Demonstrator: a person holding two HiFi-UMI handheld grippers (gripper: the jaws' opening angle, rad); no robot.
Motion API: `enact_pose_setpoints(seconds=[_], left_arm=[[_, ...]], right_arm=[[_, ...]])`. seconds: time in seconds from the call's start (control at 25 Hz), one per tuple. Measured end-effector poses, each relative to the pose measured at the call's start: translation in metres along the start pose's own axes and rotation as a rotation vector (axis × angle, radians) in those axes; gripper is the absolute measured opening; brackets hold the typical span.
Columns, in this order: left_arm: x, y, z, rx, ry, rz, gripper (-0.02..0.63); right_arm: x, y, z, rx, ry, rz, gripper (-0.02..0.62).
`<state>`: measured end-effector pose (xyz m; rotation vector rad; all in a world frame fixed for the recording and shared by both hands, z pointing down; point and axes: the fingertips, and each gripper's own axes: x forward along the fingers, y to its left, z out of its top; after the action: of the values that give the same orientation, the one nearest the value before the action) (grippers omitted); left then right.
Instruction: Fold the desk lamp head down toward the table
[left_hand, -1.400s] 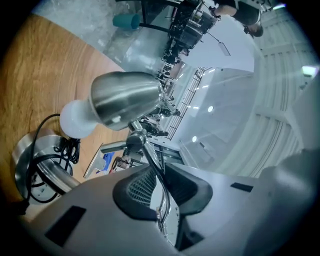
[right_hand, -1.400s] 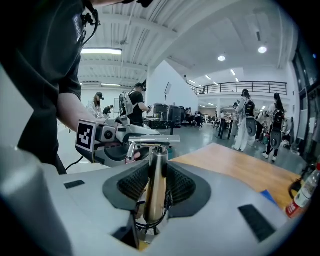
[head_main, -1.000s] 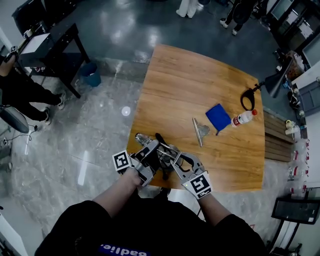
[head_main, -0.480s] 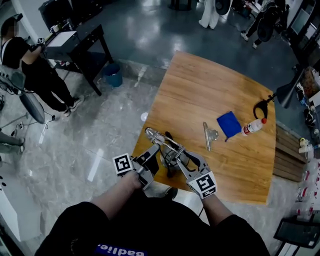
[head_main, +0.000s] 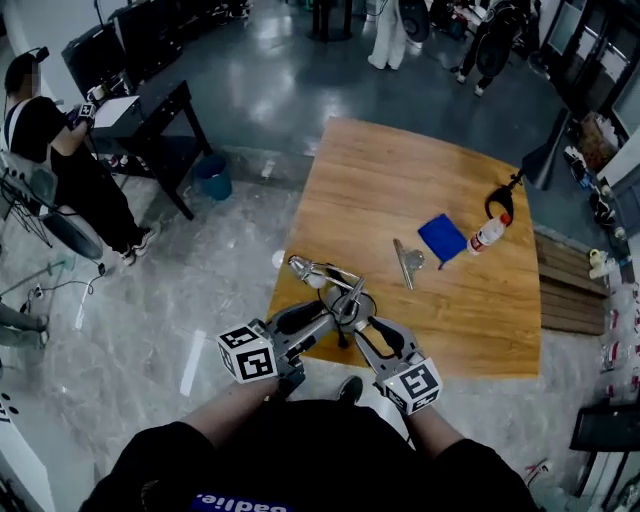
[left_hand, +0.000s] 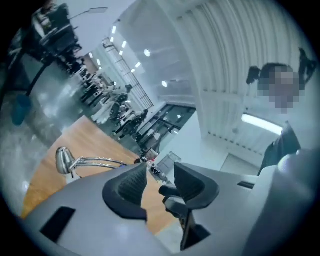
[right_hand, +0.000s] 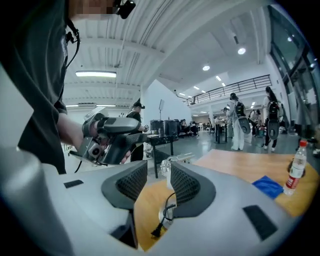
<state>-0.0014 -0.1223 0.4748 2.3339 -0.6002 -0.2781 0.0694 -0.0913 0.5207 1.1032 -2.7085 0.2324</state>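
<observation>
Looking down on a wooden table (head_main: 400, 180) in a wide hall with a shiny grey floor, standing at the table's near edge. Holding the left gripper (head_main: 335, 316) and the right gripper (head_main: 360, 328) side by side, both pointing away from the body at the desk lamp (head_main: 330, 280) on the near left corner.

Showing both pairs of jaws spread, pads pressing on nothing: bare air between the left ones, and only a glimpse of the lamp farther on through the gap of the right ones.

Facing the lamp base (right_hand: 167, 212) and its cord (right_hand: 161, 225) straight through the right jaws, just ahead of them. Catching the lamp only off to the left side in the left gripper view, so judging the right hand the better lined up, with both about equally near.

Stretching from the base out to the left and away, with the chrome lamp head (head_main: 301, 266) close to the table's left edge, so lying across the grippers' line, not along it. Hanging low over the wood, with the arm about level: probably folded down already, or nearly.

Lying well apart to the right: a metal clip (head_main: 405, 262), a blue cloth (head_main: 441, 238) and a bottle (head_main: 488, 233), none blocking. Crowding each other at the base, though, and so risking a knock.
</observation>
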Motion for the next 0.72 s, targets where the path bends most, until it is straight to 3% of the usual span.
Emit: enact_pose_setpoints(seconds=[0.16,0.24,0.36,0.56,0.72], left_arm=[[-0.023,-0.014,-0.014,0.296,0.174,0.034,0.176],[-0.037,-0.021,-0.015,0.403,0.212,0.04,0.163],[-0.052,-0.042,-0.012,0.527,0.224,0.03,0.12],[-0.061,-0.096,-0.02,0.726,0.245,-0.024,0.071],[-0.059,-0.127,-0.029,0.765,0.214,-0.031,0.01]], right_arm=[[-0.008,0.036,0.03,0.057,-0.061,-0.098,0.132],[-0.011,0.053,0.04,0.072,-0.076,-0.133,0.13],[-0.021,0.076,0.056,0.092,-0.096,-0.164,0.125],[-0.052,0.103,0.085,0.07,-0.151,-0.164,0.057],[-0.075,0.112,0.093,0.03,-0.161,-0.135,0.011]])
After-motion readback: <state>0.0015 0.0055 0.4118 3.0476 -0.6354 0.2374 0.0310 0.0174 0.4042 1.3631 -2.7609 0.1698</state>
